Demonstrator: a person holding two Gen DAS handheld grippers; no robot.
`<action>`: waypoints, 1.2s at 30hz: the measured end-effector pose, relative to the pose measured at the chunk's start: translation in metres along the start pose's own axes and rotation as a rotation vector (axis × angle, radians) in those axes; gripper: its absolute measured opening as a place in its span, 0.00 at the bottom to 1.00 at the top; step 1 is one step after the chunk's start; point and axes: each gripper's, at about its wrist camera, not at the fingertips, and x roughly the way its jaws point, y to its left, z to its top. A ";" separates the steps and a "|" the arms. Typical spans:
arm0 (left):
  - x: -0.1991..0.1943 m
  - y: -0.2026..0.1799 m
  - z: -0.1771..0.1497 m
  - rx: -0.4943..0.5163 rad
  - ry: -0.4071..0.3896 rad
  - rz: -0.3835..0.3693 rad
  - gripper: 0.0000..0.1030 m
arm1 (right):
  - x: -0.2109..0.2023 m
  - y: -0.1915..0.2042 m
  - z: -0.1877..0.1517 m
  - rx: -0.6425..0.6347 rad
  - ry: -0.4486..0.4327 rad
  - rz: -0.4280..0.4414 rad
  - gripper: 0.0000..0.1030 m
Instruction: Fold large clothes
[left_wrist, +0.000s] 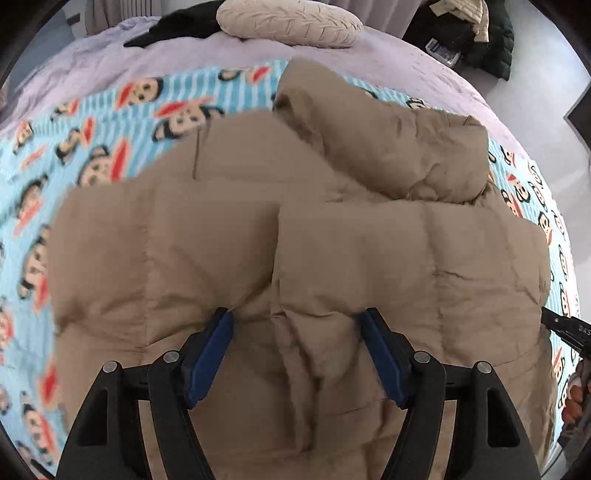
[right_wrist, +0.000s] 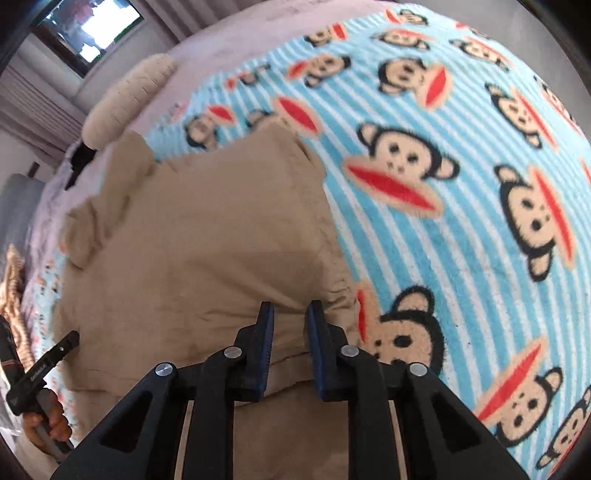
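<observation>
Now the tan quilted puffer jacket lies in a thick bundle on the blue striped fleece blanket printed with monkey faces, which covers the near part of the lilac bed; the jacket's hood or a sleeve is heaped toward the far edge, short of the beige round cushion; the left hand-held gripper hovers over the near hem with its blue pads spread well apart, fabric below them but nothing clamped; the right hand-held gripper stands at the jacket's right edge, pads drawn close with a narrow gap between them, and the fabric seen there appears to lie beneath rather than be pinched, so I judge it not gripping. The step in hand looks like taking the near hem for another fold; to do it well, each gripper should bite deep enough to catch every padded layer, at matching points along the hem; lift both together, carry the edge level toward the far side, and lay it down squarely so the puffed filling does not spring open.
</observation>
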 end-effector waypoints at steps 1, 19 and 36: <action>0.003 0.000 -0.001 0.014 -0.004 0.002 0.71 | 0.003 -0.001 -0.001 0.004 -0.005 0.003 0.16; -0.040 0.025 -0.020 0.047 -0.021 0.219 0.72 | -0.018 0.024 -0.014 -0.053 -0.040 -0.115 0.29; -0.112 0.024 -0.080 0.041 0.048 0.202 0.72 | -0.079 0.058 -0.084 0.007 0.067 -0.050 0.60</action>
